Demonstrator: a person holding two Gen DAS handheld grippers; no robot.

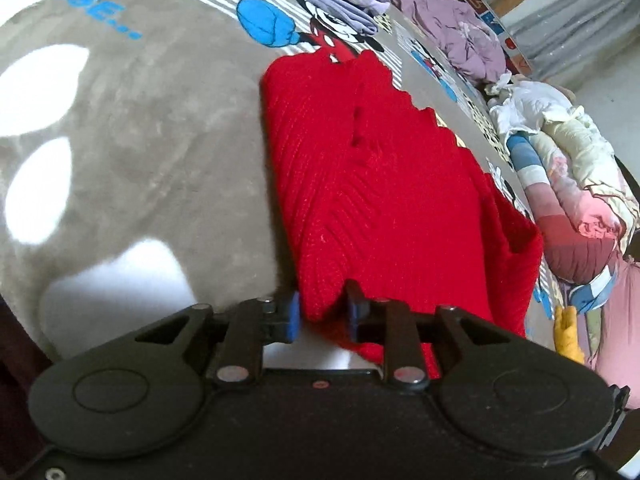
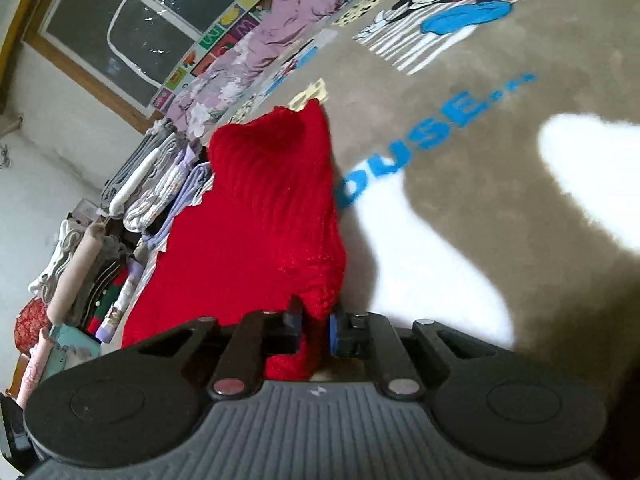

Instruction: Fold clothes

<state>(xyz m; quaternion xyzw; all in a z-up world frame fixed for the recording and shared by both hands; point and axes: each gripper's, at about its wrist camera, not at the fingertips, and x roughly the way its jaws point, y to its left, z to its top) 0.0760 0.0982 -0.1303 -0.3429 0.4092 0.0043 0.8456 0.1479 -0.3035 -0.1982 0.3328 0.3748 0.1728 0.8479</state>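
Both pairs of jaws are clamped on the red knit (image 1: pixel 384 184): the left gripper (image 1: pixel 322 314) pinches a thick bunched edge between its blue pads, and the right gripper (image 2: pixel 316 326) is pressed nearly together on a thinner fold of the same garment (image 2: pixel 256 240). The knit lies half-folded on the grey cartoon blanket (image 1: pixel 140 160), stretching away from each camera, with one flap already lying over the rest.

The risks — as I judge them — come from the grips. Each holds only a small bite at the edge, so a quick lift or a pull in differing directions could slide the wool out of one pair, and the fold would slump. The loose ribbed knit may also stretch or drag, leaving the flap skewed. The scalloped far edge lies close to the stacked clothes (image 2: pixel 160 196) and the bedding pile (image 1: pixel 568 184); a wide swing could snag them.

How many layers each pair holds is hidden behind the fingers. The knit's near edge is cut off by the gripper bodies, neither gripper shows in the other's view, and bright sun patches wash out parts of the blanket. Whether it is a sweater or a scarf is hard to tell.
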